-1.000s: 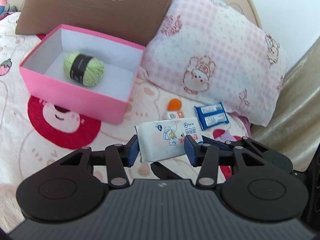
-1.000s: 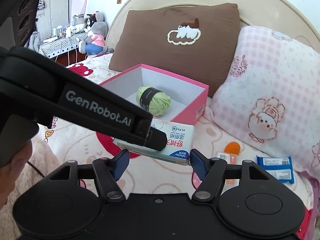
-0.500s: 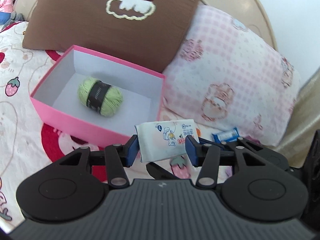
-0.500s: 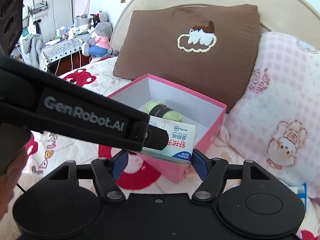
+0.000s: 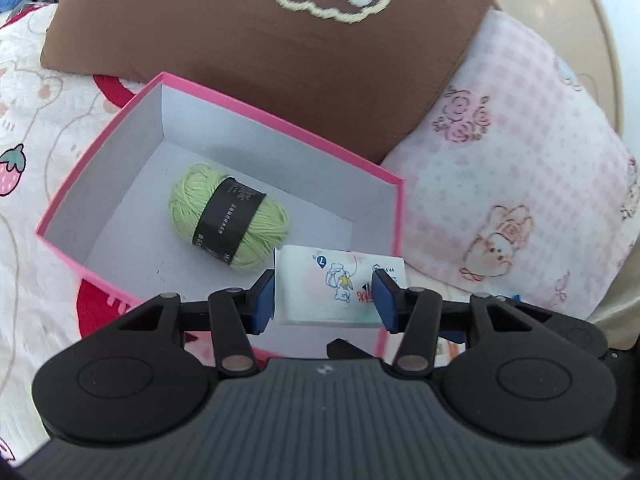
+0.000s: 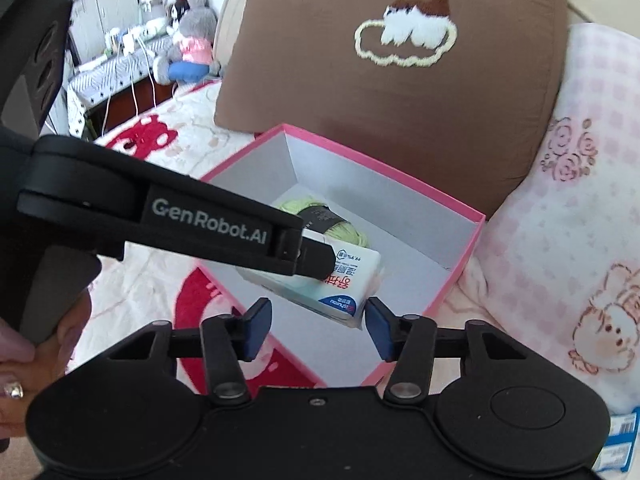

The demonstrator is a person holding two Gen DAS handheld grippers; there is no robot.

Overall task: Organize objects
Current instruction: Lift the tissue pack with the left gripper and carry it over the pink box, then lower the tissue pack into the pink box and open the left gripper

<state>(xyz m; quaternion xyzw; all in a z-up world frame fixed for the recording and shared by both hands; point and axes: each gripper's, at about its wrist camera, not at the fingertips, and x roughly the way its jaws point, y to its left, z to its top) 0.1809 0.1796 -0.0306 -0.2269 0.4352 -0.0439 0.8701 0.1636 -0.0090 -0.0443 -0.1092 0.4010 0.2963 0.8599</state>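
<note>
**Tissue pack crosses the rim, over the box now**

Closest in, the left tool point(image 5: 323, 300) has its blue pads clamped on either side of the tissue pack point(image 5: 336, 286), gripping it firmly. A second ago that pack hung over the bedspread, short of the pink box point(image 5: 100, 148); half a second ago it was at the near wall; now it is above the near right corner of the box interior, not yet down on the floor of it as far as I can judge. That means the carry is nearly over and what remains is lowering and letting go.

Just beyond the pack lies the green yarn point(image 5: 228, 216), already in the box, close beside the pack's left end. There's room to the right of it, so the drop looks clear.

Over to the right tool point(image 6: 316, 326): fingers spread wide, nothing between them, simply hovering at the box's near edge. Its camera gives the side look the left one lacks: the left tool's arm reaching in over the rim, the pack point(image 6: 344, 280) tilted with the yarn point(image 6: 344, 228) half hidden behind it, and the hand point(image 6: 16, 364) on the grip.

Farther back, the brown pillow point(image 5: 256, 44) leans behind the box, the pink pillow point(image 5: 520, 168) to its right.
</note>
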